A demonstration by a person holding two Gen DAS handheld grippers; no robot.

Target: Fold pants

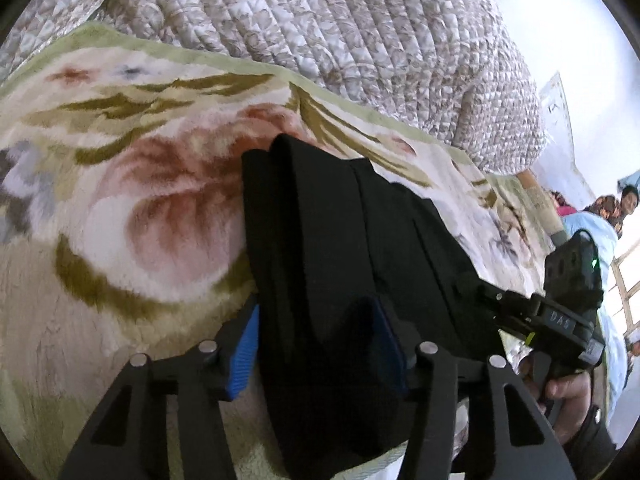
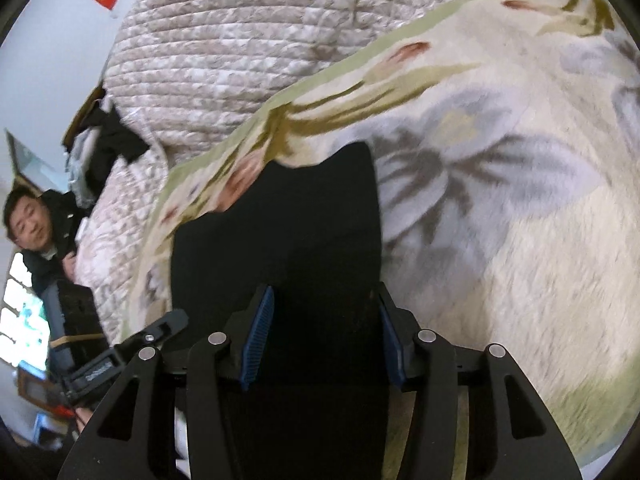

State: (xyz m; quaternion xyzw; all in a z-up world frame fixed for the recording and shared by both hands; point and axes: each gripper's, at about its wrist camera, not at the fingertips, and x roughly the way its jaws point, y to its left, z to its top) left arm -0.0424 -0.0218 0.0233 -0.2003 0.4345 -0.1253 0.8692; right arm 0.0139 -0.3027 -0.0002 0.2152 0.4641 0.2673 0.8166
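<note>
On the floral blanket [image 1: 140, 184], the black pants [image 1: 340, 240] lie as a folded bundle with several stacked layers, running from between the left gripper [image 1: 320, 344] across to the right gripper [image 2: 324, 332]. Both grippers stand about half open; cloth lies between each pair of blue pads [image 2: 258, 340], but whether the pads press on it cannot be told. No earlier view is available for comparison. The fabric appears soft, light and limp: it will sag and slide if gripped through one layer only. Take hold at the folded edge, through all layers, one gripper near each end.
</note>
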